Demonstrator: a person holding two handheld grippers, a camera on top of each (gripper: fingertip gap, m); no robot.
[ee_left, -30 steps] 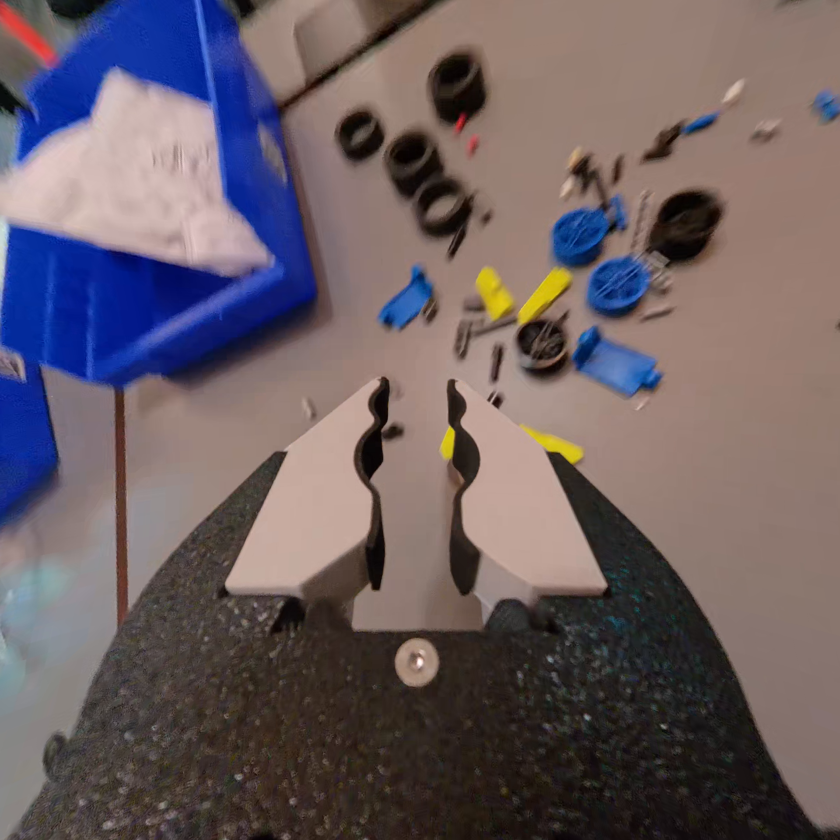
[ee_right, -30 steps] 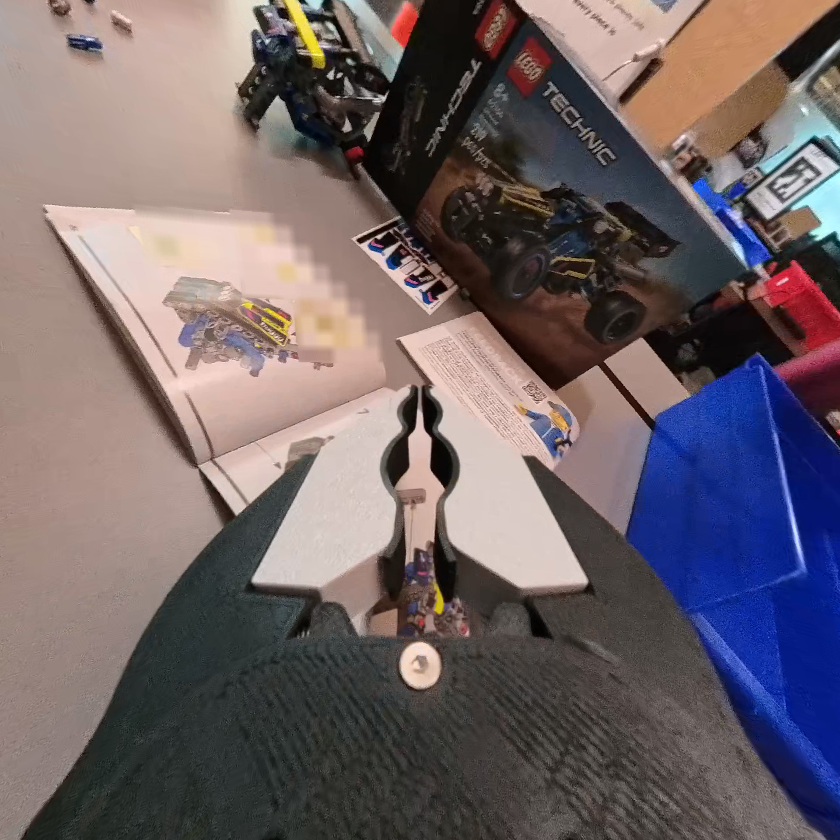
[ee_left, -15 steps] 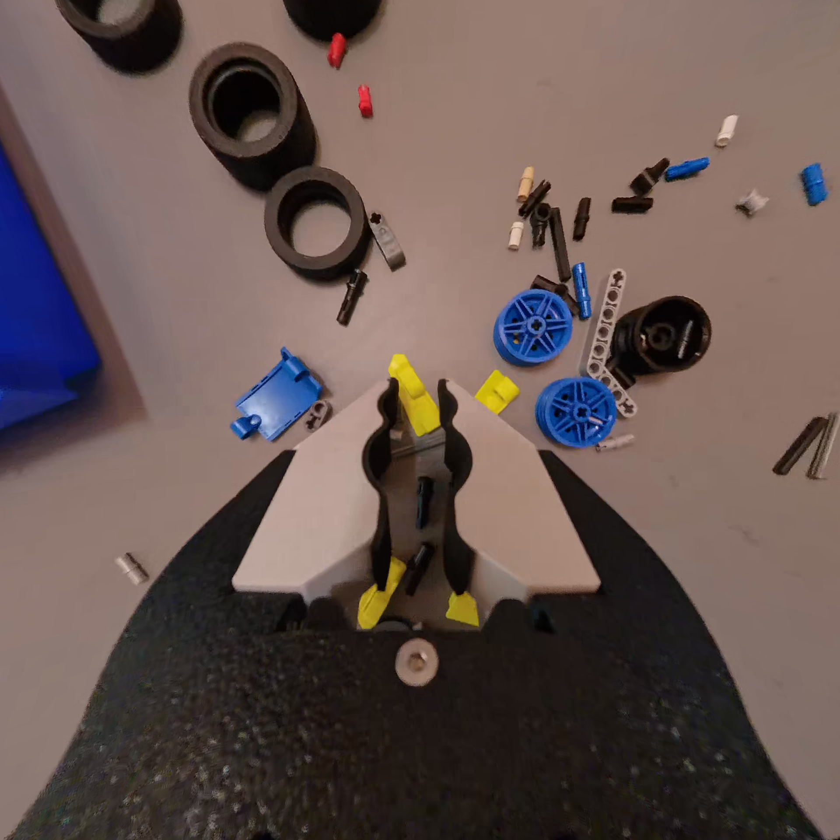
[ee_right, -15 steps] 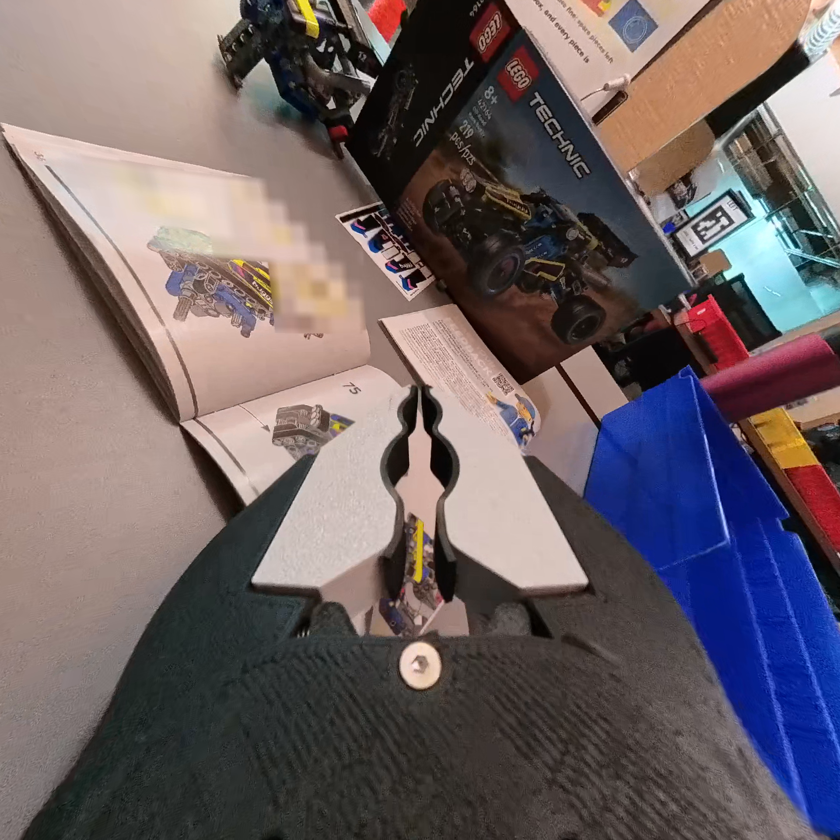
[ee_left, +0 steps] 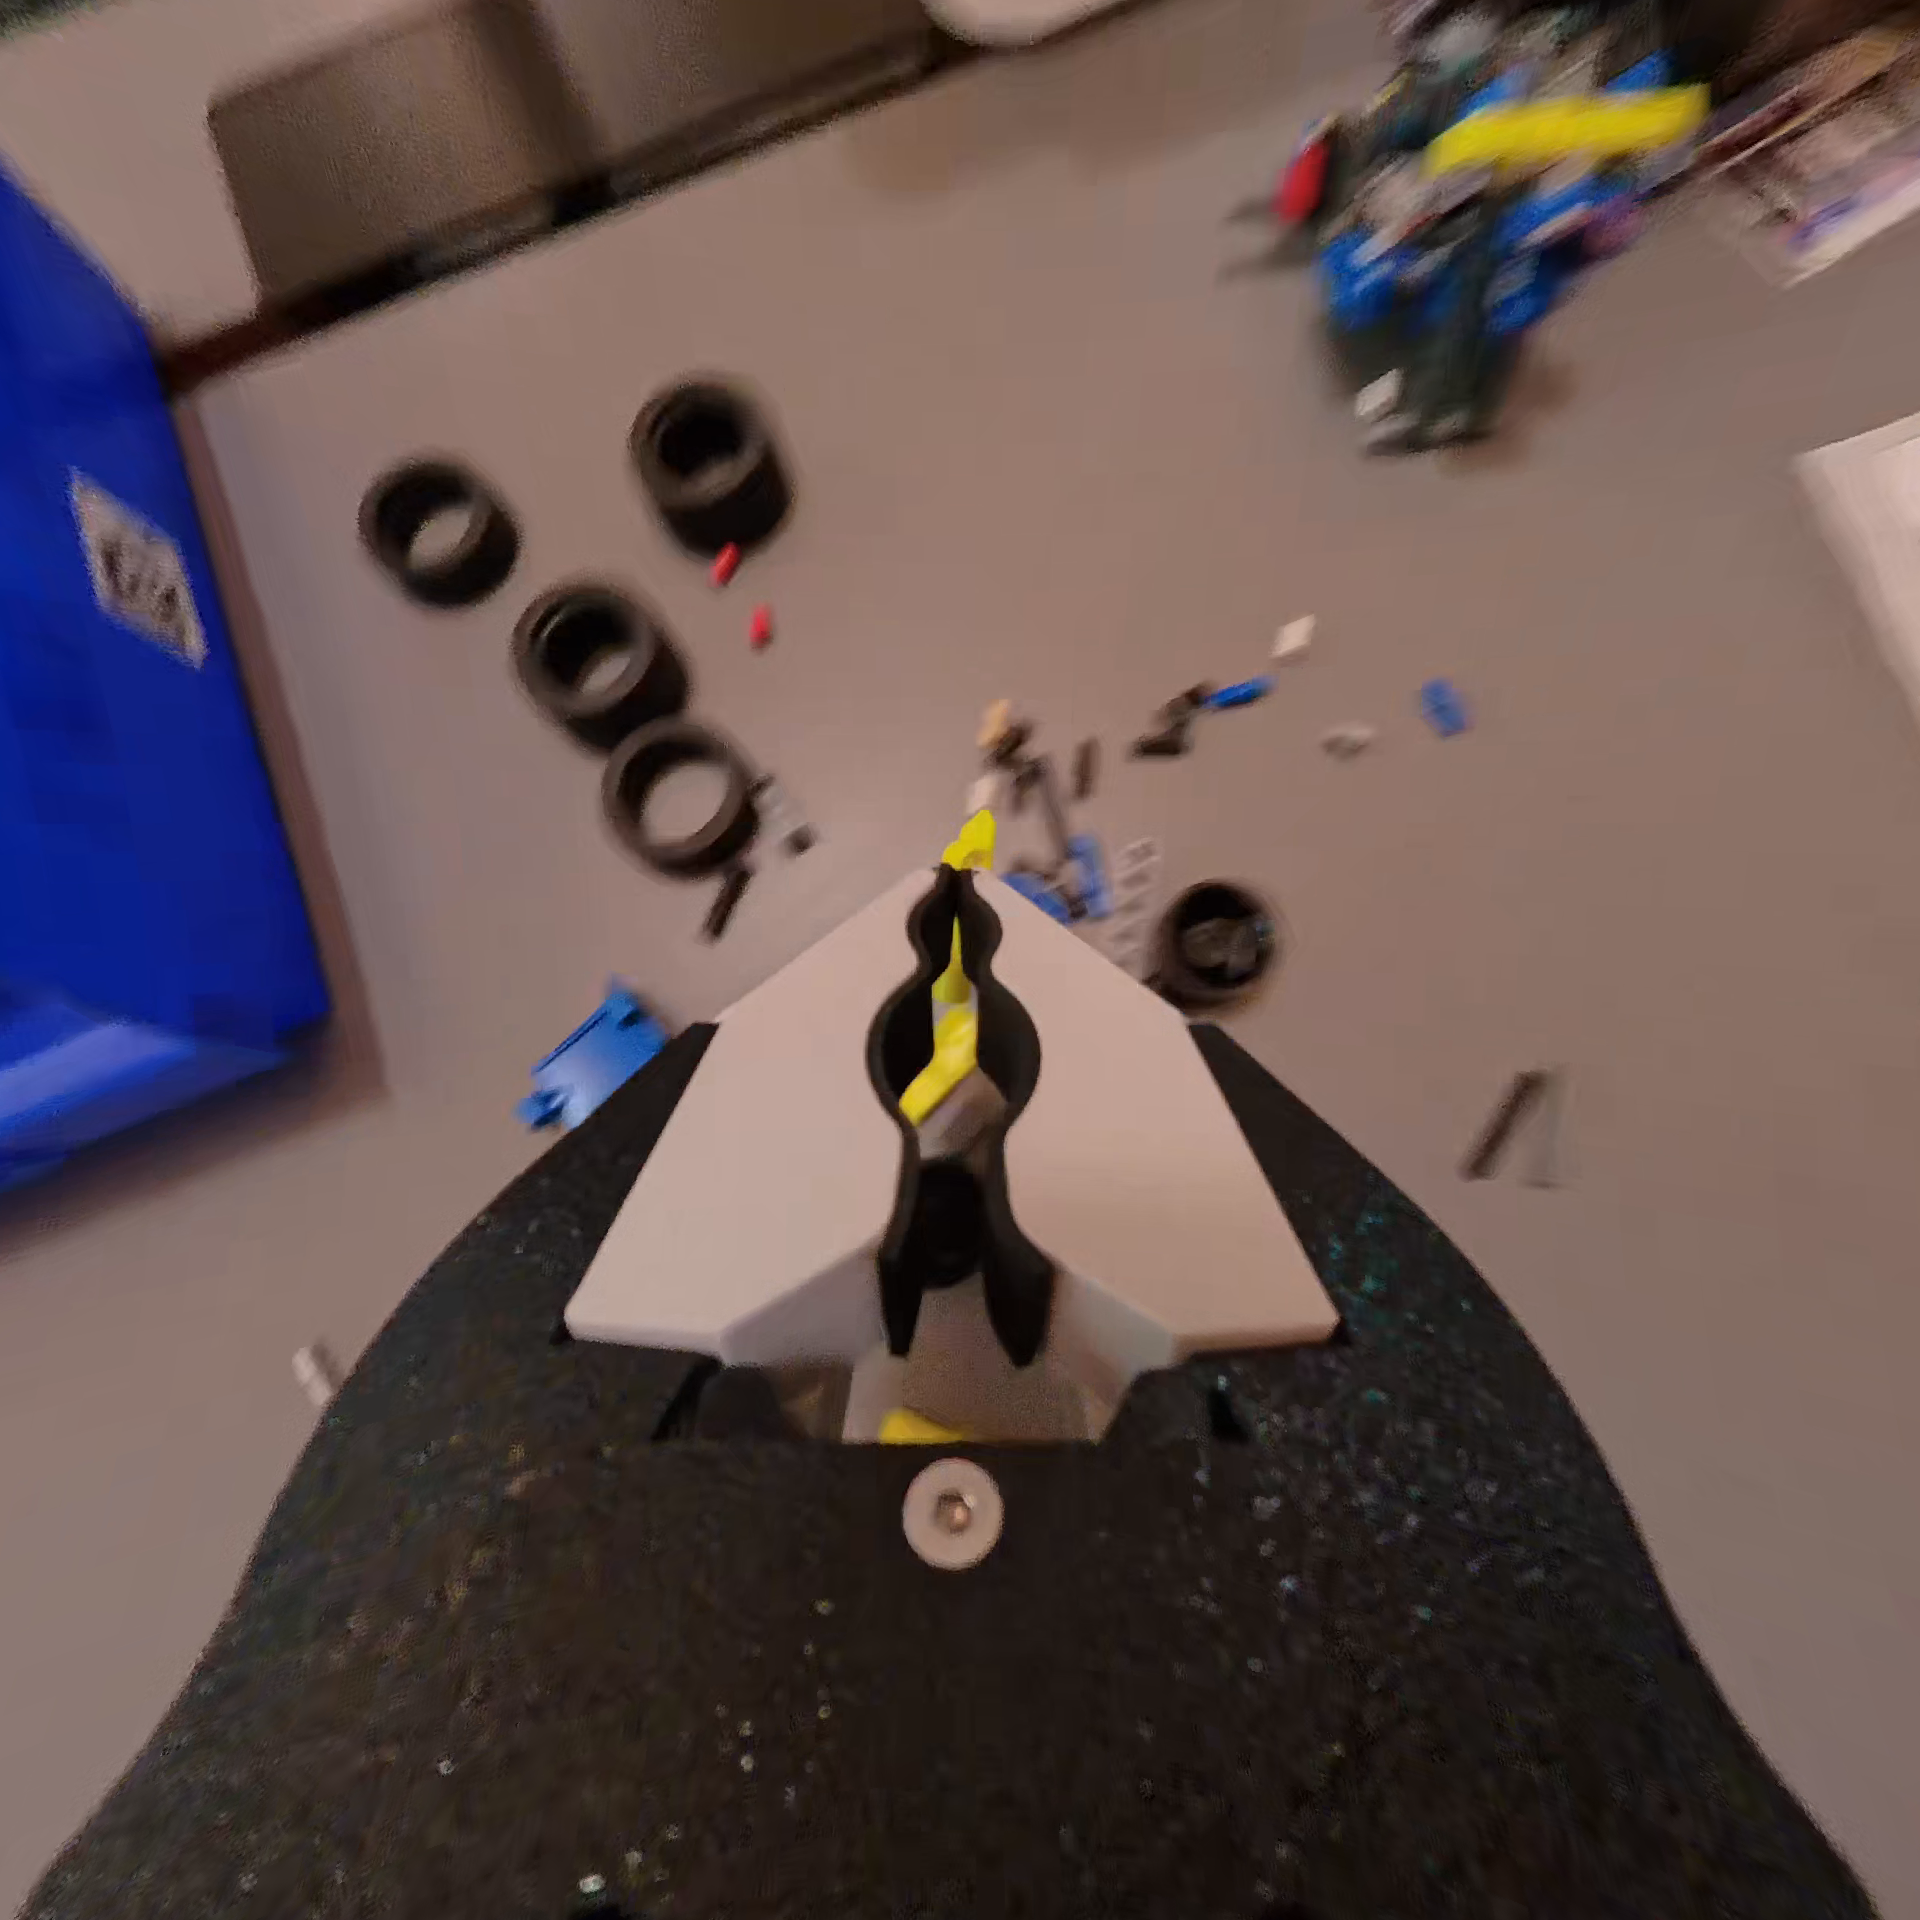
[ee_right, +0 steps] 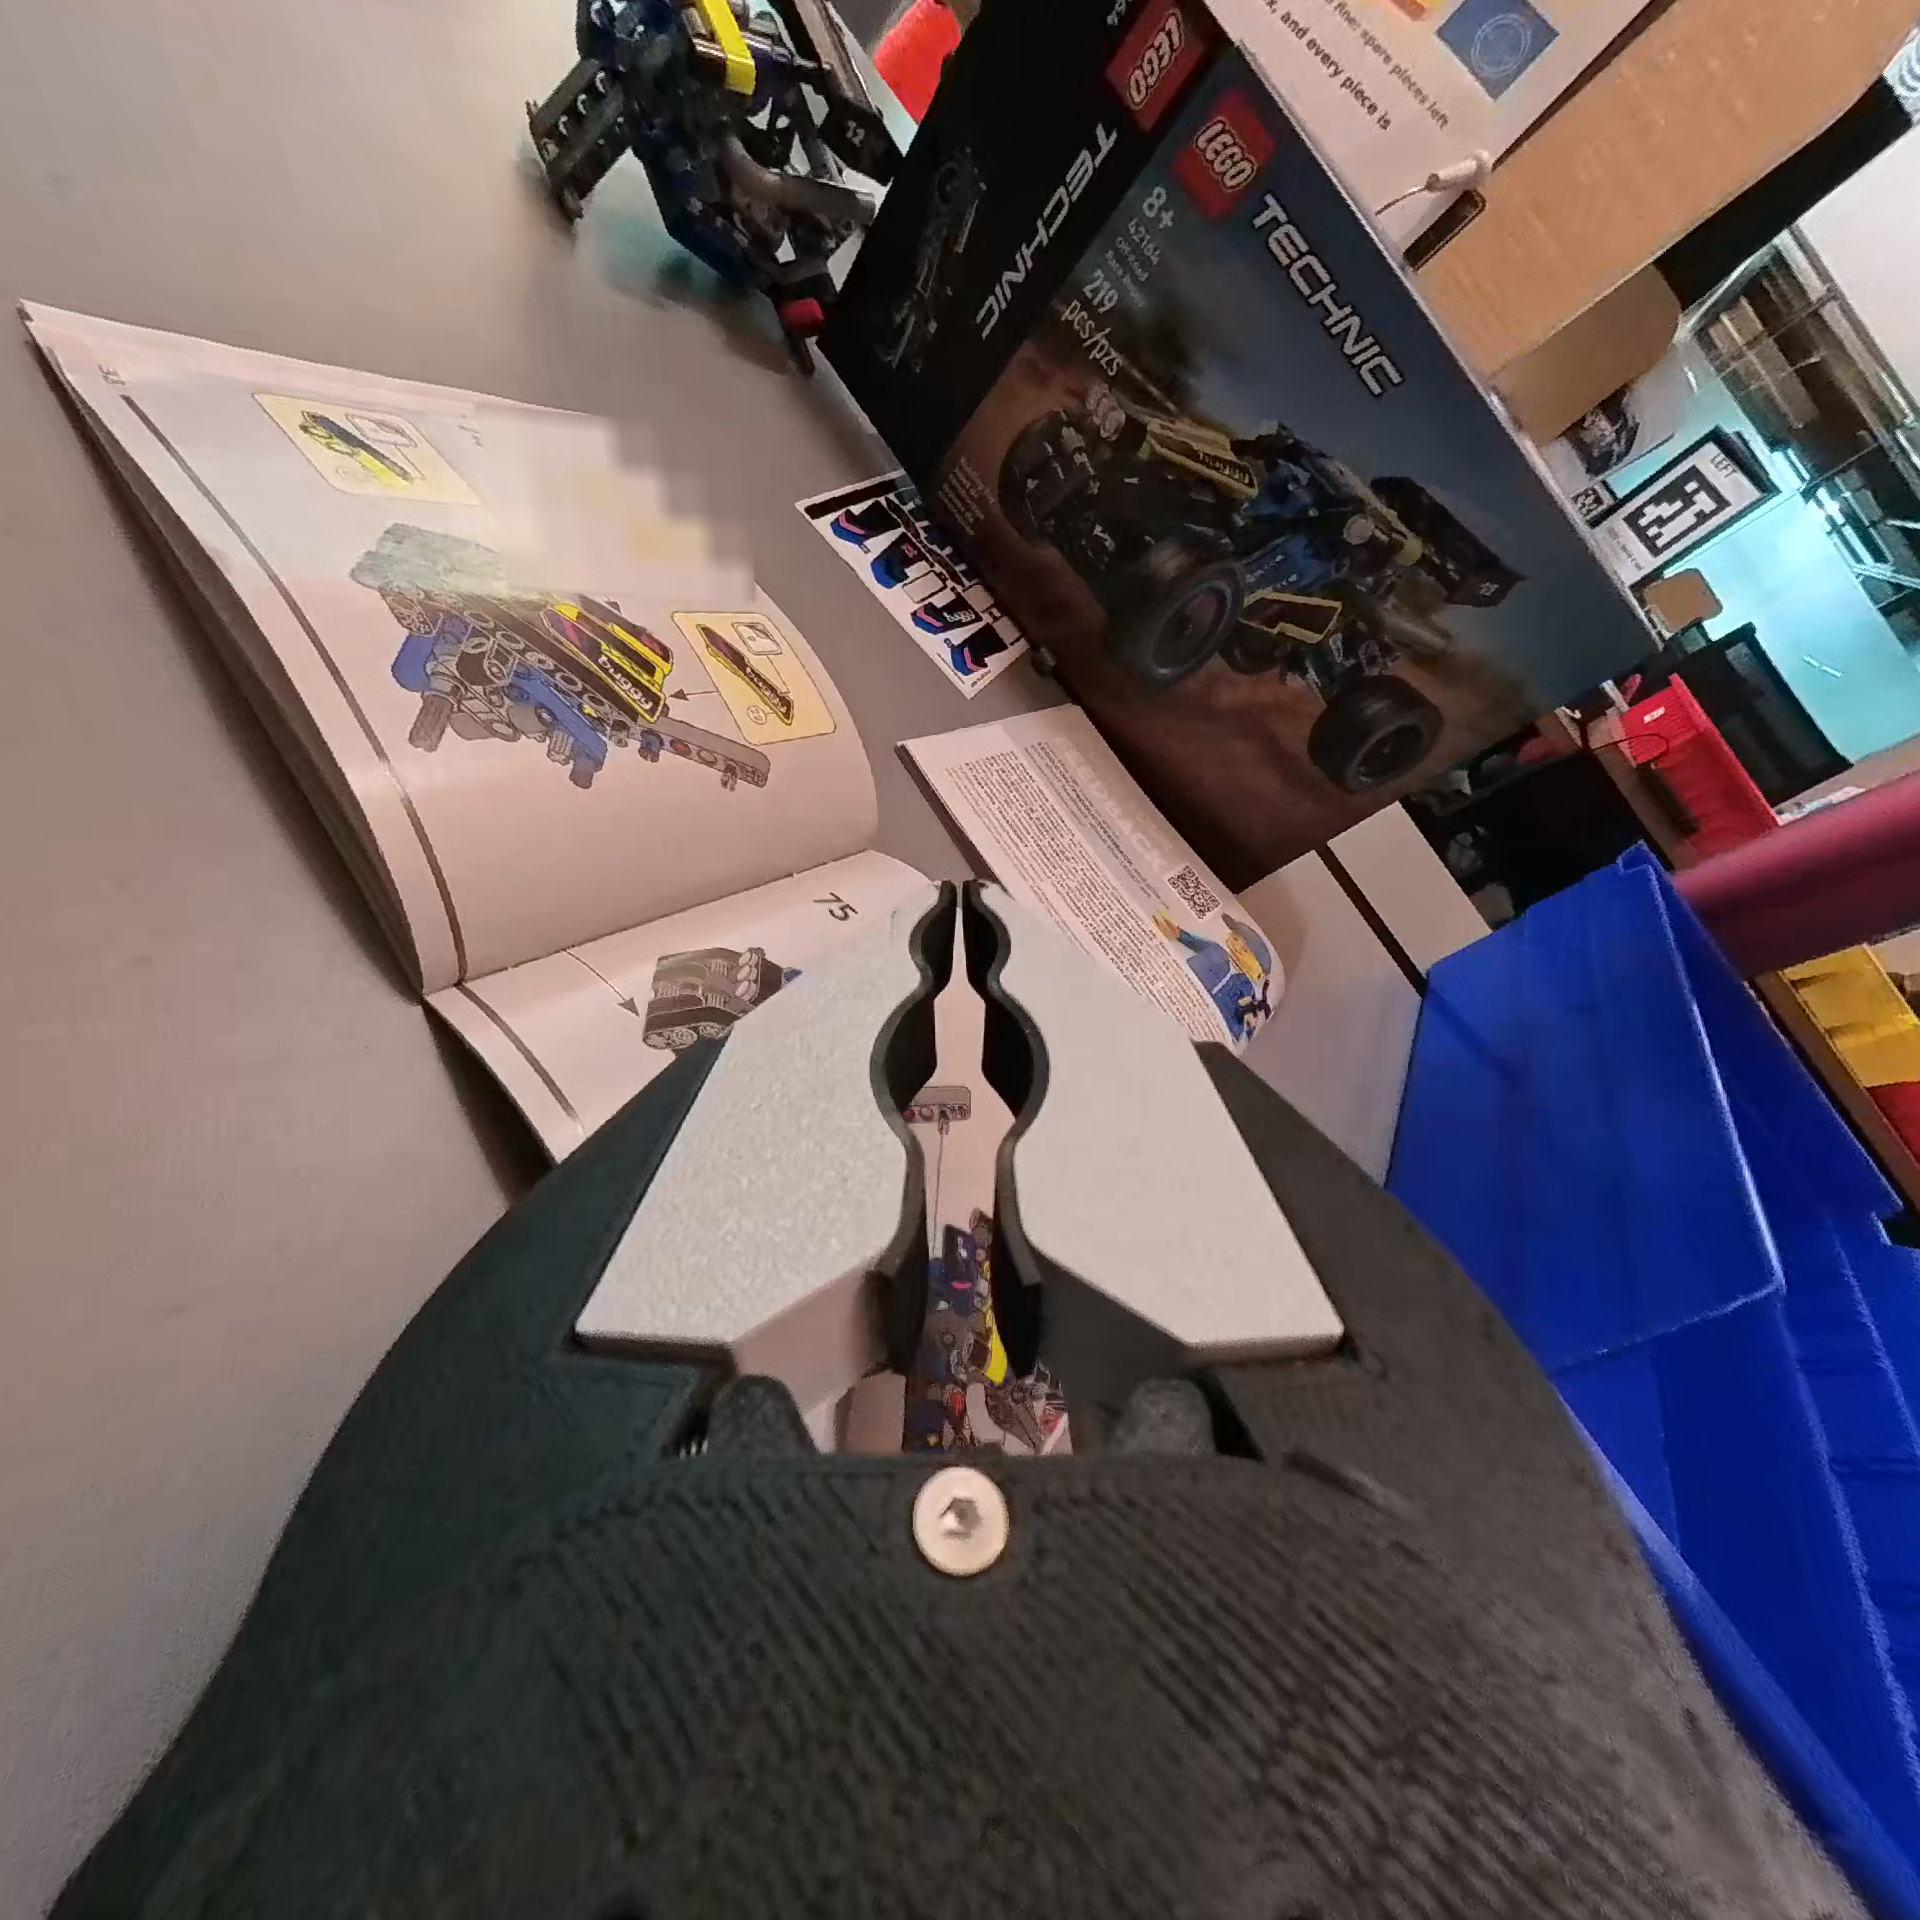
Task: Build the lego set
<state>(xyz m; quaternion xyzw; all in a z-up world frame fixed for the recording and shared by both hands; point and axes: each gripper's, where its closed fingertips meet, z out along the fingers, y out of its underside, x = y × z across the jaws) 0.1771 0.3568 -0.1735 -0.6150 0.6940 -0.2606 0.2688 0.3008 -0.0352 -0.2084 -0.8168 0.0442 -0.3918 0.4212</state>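
- The left gripper (ee_left: 958,896) is pinching a small yellow piece (ee_left: 956,1023) between its closed fingers; the piece's tip is poking out past the fingertips, and the rest is running back through the slot between the pads.
- To my eye the hold is narrow and near the tips, so carrying the piece slowly and level, without twisting it, is looking like the safest handling.
- The left view is blurring, so I cannot tell the piece's exact shape.
- Just beyond the yellow piece, loose black, blue and pale parts are lying scattered on the grey table (ee_left: 1039,436), with a black hub (ee_left: 1214,940) right of it and a blue flat part (ee_left: 592,1049) left of it.
- Farther from the yellow piece, four black tyres (ee_left: 597,665) are lying to its upper left, a blue bin (ee_left: 125,831) at far left, and a part-built model (ee_left: 1455,260) at upper right.
- The right gripper (ee_right: 958,894) is hovering over an open instruction booklet (ee_right: 499,665) with its fingertips nearly together and nothing between them.
- Only the right view is showing the booklet's pages, a leaflet (ee_right: 1091,862), a sticker sheet (ee_right: 914,582), the set's box (ee_right: 1195,416) and another blue bin (ee_right: 1662,1247); only the left view is showing the yellow piece and the loose parts.
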